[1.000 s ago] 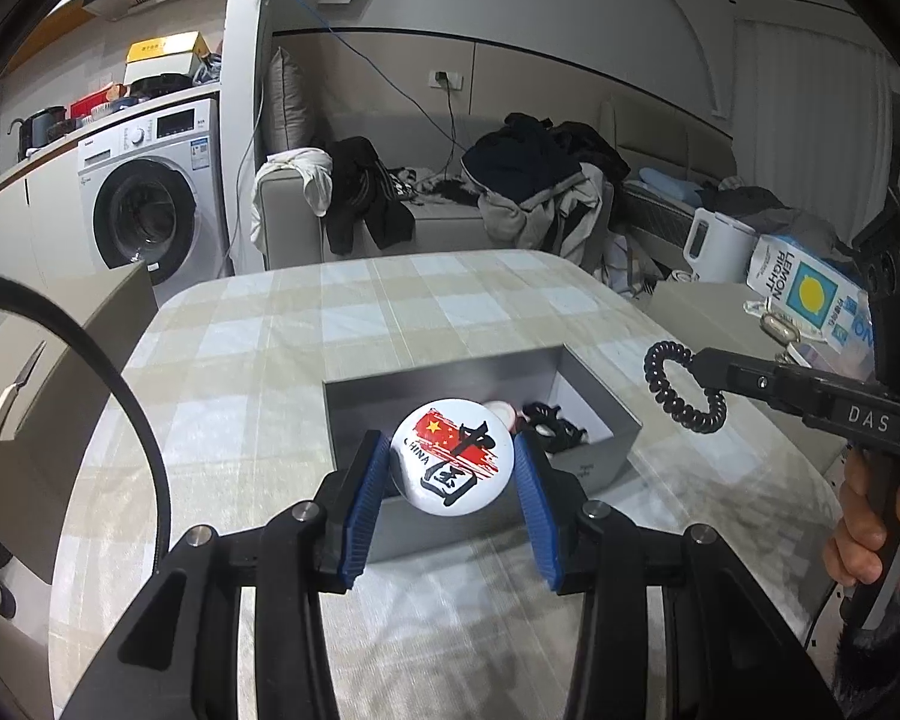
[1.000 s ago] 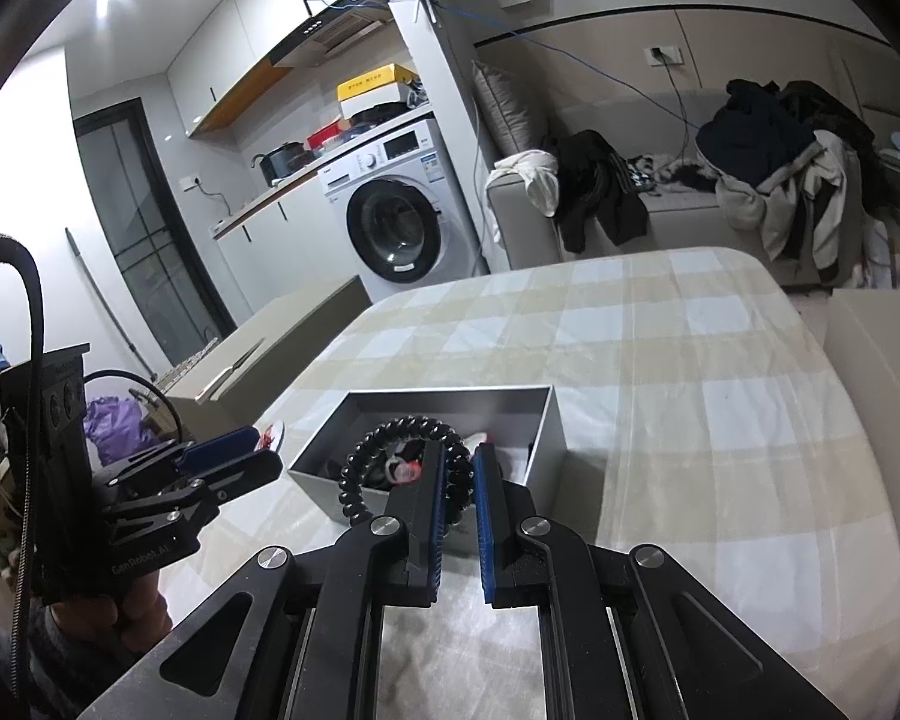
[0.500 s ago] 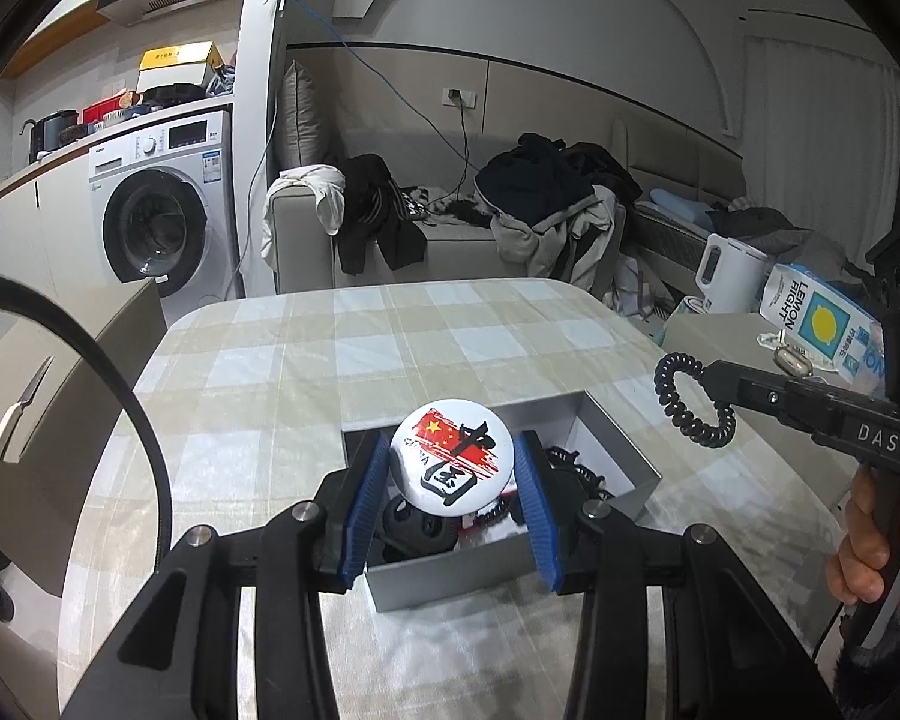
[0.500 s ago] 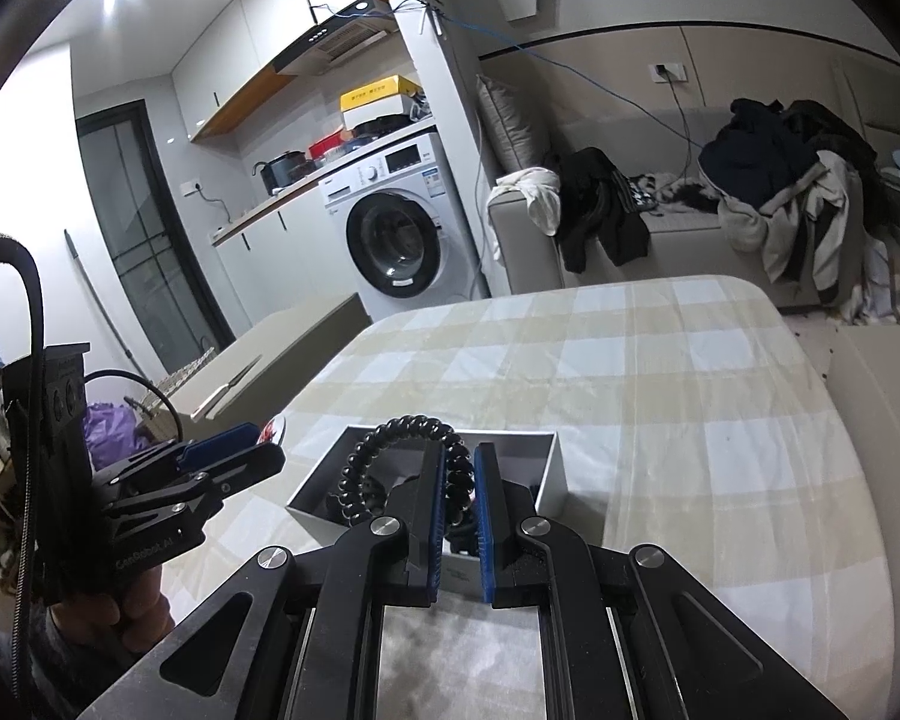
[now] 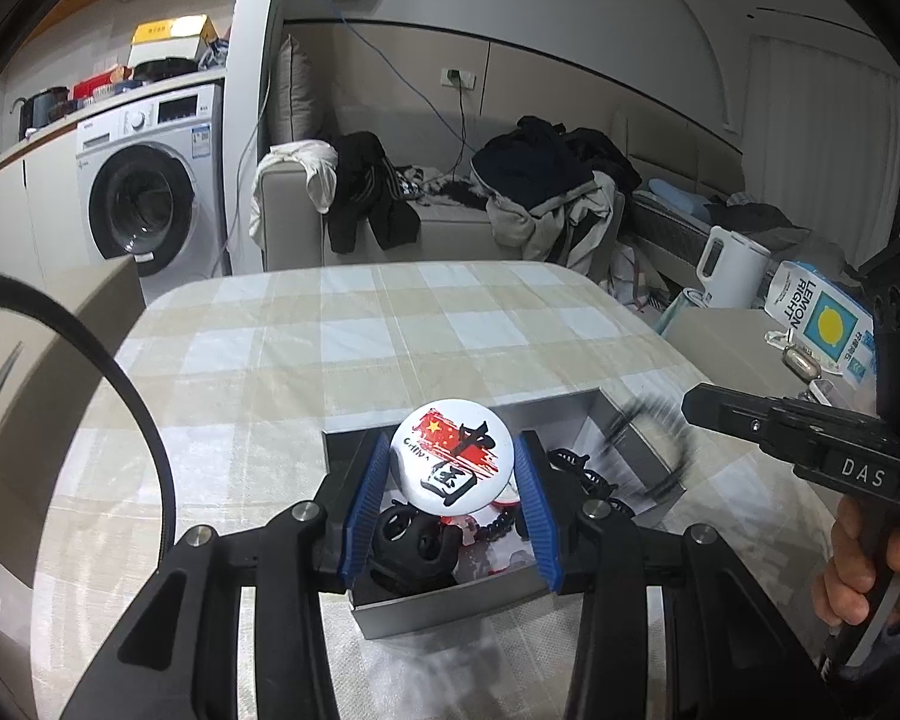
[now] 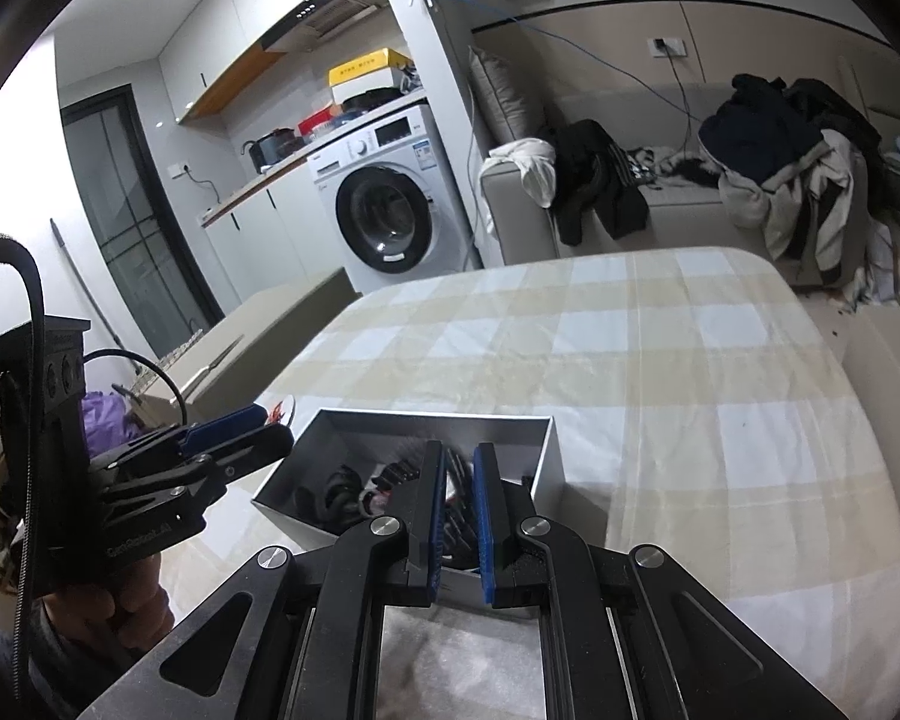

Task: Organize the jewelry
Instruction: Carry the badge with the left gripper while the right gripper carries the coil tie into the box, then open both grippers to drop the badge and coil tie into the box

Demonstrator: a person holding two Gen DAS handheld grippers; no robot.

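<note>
My left gripper [image 5: 450, 462] is shut on a round white badge [image 5: 453, 459] with a red flag and black characters, held over the near end of the open grey box [image 5: 450, 606]. Black jewelry pieces [image 5: 411, 546] lie in the box. In the left wrist view the black bead bracelet [image 5: 654, 450] is a blur falling below the right gripper's tip [image 5: 699, 405], over the box's right end. In the right wrist view my right gripper [image 6: 461, 480] has its pads slightly apart, and the blurred bracelet [image 6: 453, 507] shows between them over the box [image 6: 546, 456].
The box stands on a table with a checked cloth [image 5: 390, 324]. A sofa with piled clothes [image 5: 546, 180] and a washing machine [image 5: 144, 204] stand behind. A kettle [image 5: 732, 267] and a lemon carton [image 5: 822, 318] sit on a side surface at the right.
Both grippers have moved over the box. The right gripper has opened a little and the bead bracelet has left it and drops toward the box. The left still holds the badge.
</note>
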